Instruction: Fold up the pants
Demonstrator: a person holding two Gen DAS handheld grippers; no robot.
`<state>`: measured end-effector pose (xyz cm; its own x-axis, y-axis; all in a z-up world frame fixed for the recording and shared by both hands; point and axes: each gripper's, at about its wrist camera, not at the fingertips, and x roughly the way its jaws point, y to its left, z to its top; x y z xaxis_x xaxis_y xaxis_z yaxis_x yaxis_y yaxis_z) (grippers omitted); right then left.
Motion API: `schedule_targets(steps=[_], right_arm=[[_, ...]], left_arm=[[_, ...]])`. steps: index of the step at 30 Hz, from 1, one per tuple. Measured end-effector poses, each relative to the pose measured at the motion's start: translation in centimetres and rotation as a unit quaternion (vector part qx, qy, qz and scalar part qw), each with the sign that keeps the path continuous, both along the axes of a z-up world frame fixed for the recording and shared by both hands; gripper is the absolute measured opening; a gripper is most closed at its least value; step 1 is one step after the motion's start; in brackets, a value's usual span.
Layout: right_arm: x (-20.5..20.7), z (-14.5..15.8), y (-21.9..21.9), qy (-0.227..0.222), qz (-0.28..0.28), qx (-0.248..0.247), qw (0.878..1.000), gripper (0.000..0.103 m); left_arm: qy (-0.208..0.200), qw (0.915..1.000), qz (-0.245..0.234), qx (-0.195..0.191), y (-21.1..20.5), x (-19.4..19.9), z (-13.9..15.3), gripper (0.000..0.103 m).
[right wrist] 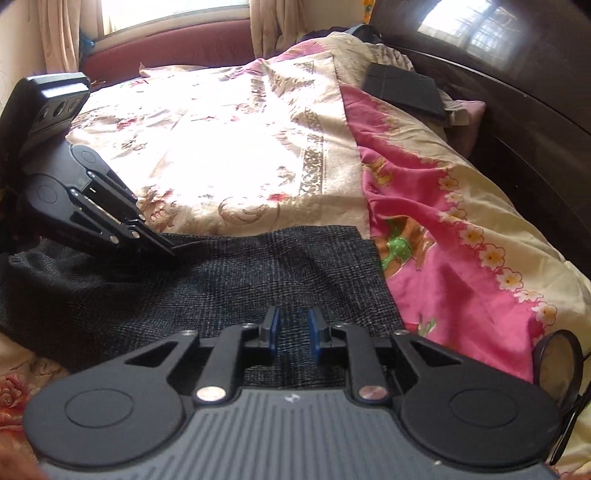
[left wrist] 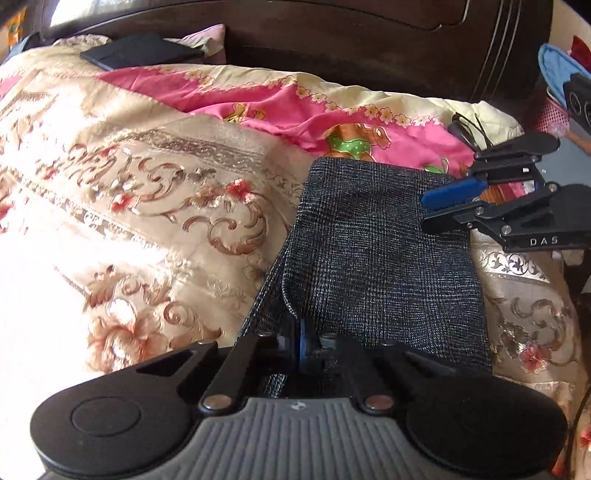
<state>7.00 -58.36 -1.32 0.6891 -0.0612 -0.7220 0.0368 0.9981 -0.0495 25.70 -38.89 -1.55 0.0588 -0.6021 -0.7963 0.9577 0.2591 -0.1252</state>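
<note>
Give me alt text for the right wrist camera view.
The right gripper hangs open over dark checked pants spread on a floral bedspread, while the left gripper pinches their far edge. A pink blanket lies to the right.

A cream bedspread point(left wrist: 110, 192) with gold and red floral scrollwork covers the bed, bright with sunlight. Beside it lies a pink sheet point(right wrist: 443, 251) with cartoon prints and a pale flowered border. A flat black case point(right wrist: 404, 92) rests near the dark wooden headboard point(left wrist: 351, 48). Eyeglasses point(right wrist: 559, 356) lie on the sheet's edge. Curtains point(right wrist: 62, 33) flank a window point(right wrist: 166, 11) above a maroon ledge.
</note>
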Motion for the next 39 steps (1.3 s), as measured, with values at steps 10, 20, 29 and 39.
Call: schedule_targets(steps=[10,20,29,39], right_arm=[[-1.9,0.8,-2.0,-0.032,-0.086,-0.012,0.996,0.026],[-6.6,1.1,-2.3,-0.039,-0.193,0.168,0.966,0.033],[-4.1,-1.6,-1.7,-0.039,-0.249,0.245,0.936,0.056],[-2.9,-2.1,-1.1,-0.065,-0.267,0.332,0.902,0.008]], left_arm=[[-0.031,0.9991,0.014,-0.025,-3.3,1.6,0.1,0.017],[-0.051,0.9937,0.049,-0.086,-5.1,1.8,2.5,0.018],[-0.067,0.991,0.098,-0.061,6.6,-3.4,4.0,0.023],[-0.086,0.9728,0.215,0.001,20.2,-11.1,2.6,0.039]])
